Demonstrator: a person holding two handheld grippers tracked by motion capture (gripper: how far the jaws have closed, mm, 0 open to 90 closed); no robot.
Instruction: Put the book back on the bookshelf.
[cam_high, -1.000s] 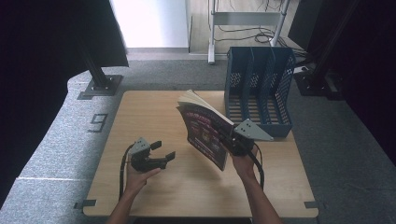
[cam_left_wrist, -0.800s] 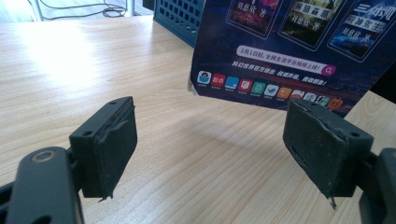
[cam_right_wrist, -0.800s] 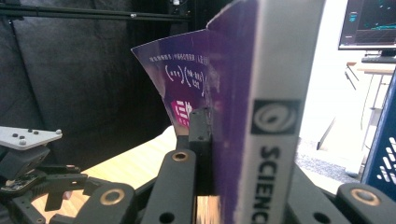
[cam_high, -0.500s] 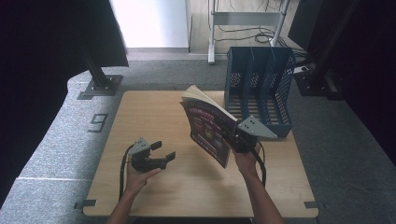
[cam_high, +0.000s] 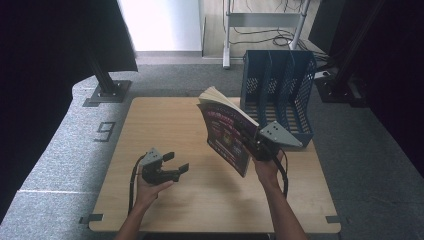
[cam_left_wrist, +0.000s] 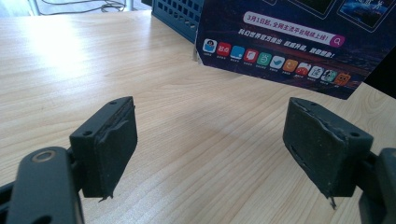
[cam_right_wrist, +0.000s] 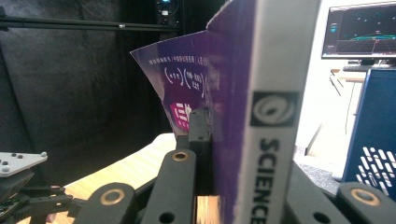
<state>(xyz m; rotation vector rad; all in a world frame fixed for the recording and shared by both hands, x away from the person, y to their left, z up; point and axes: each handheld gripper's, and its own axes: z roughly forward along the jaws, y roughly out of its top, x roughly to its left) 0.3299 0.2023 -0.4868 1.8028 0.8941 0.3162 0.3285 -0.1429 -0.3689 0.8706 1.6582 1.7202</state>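
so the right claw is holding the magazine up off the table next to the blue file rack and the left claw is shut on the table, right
Not quite: the left claw is open, not shut. The left gripper view shows its two pads spread wide apart over bare wood, gripping nothing. The rest holds: the right claw is clamped on the magazine, raised off the table beside the blue file rack.

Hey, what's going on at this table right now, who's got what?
A person works at a light wooden table with a gripper in each hand. The right gripper is shut on a purple-covered paperback magazine, holding it lifted and tilted, just in front of the blue slotted plastic file rack at the table's far right. The left gripper hovers low over the bare table with its jaws open, holding nothing. The magazine is not yet in a slot.
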